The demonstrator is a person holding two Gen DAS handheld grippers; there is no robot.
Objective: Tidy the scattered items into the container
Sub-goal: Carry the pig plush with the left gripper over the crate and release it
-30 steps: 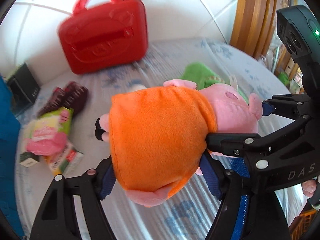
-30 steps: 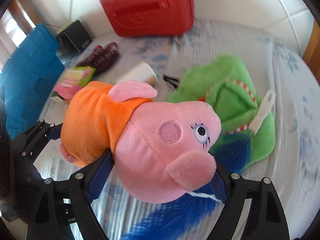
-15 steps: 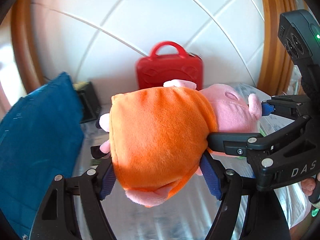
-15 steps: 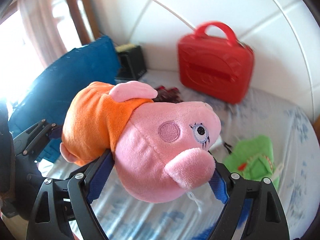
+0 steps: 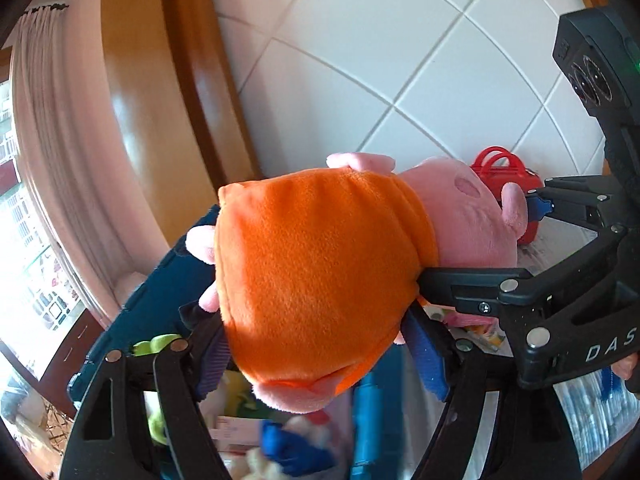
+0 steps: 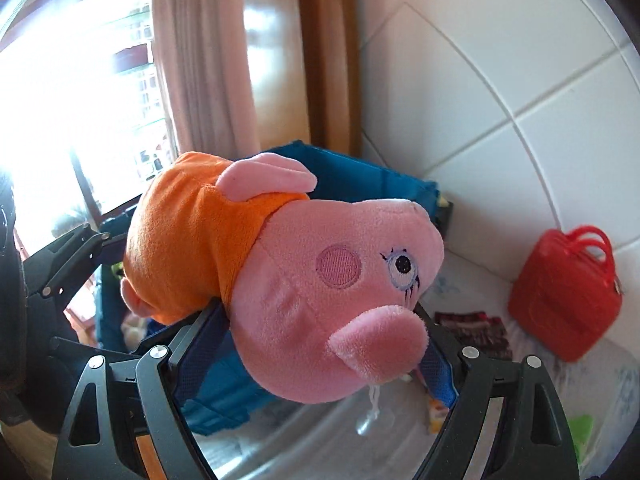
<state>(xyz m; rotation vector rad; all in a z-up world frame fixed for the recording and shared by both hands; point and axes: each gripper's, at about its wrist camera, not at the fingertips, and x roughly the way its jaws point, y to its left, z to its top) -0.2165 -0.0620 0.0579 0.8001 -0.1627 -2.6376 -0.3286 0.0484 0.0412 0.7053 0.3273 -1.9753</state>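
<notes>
Pig plush [image 5: 320, 280] | clamped by both tongs | above blue bin [image 6: 360, 176]

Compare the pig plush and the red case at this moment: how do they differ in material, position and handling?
The pig plush is soft fabric, pink with an orange dress; the red case looks like hard plastic, with a handle. The plush is held off the surface, lying sideways, by both the left tool and the right tool; the case stands untouched against the tiled wall. The plush is beside the blue bin; the case sits farther away.
</notes>
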